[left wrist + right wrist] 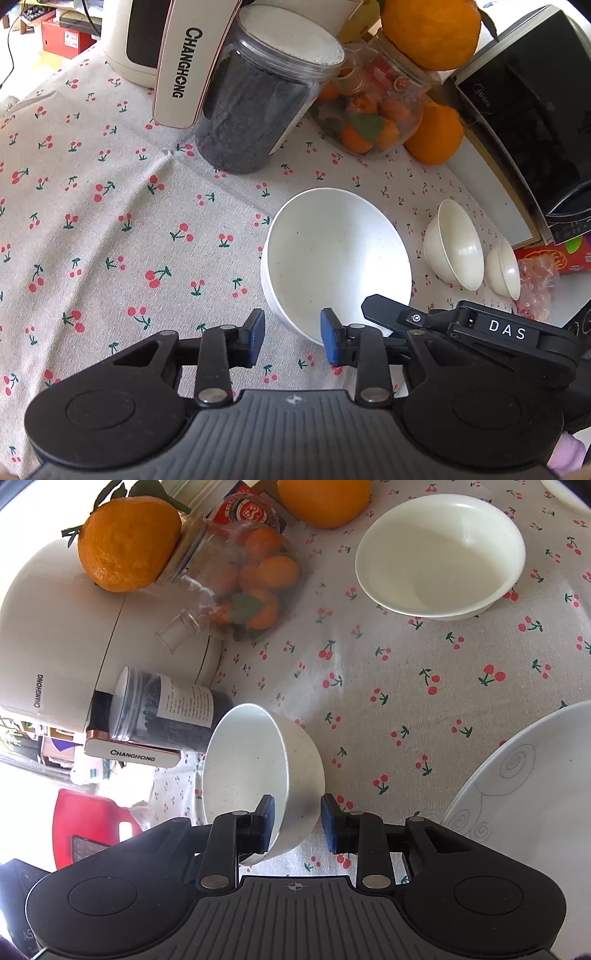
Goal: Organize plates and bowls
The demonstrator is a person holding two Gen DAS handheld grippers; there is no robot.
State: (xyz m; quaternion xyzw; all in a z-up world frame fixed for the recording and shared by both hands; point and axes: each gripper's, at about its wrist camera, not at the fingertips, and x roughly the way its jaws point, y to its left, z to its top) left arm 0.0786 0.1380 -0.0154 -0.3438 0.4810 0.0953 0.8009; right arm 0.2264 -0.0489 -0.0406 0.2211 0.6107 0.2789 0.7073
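**Straddling the speckled bowl's rim**

Sitting on the cherry-print tablecloth [110,229], the white speckled bowl [336,258] has its near rim between the narrowly parted, non-gripping pads of both the left gripper [292,341] and right gripper [297,824]. A shallow cream dish [439,554] lies well beyond.

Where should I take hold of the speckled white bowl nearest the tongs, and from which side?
Grip the speckled white bowl by its near rim wall, one pad inside and one outside. It sits upright on the cherry-print tablecloth with steep, thin sides, so come down from above at the near edge. The right tongs already straddle that rim, apparently unclamped.
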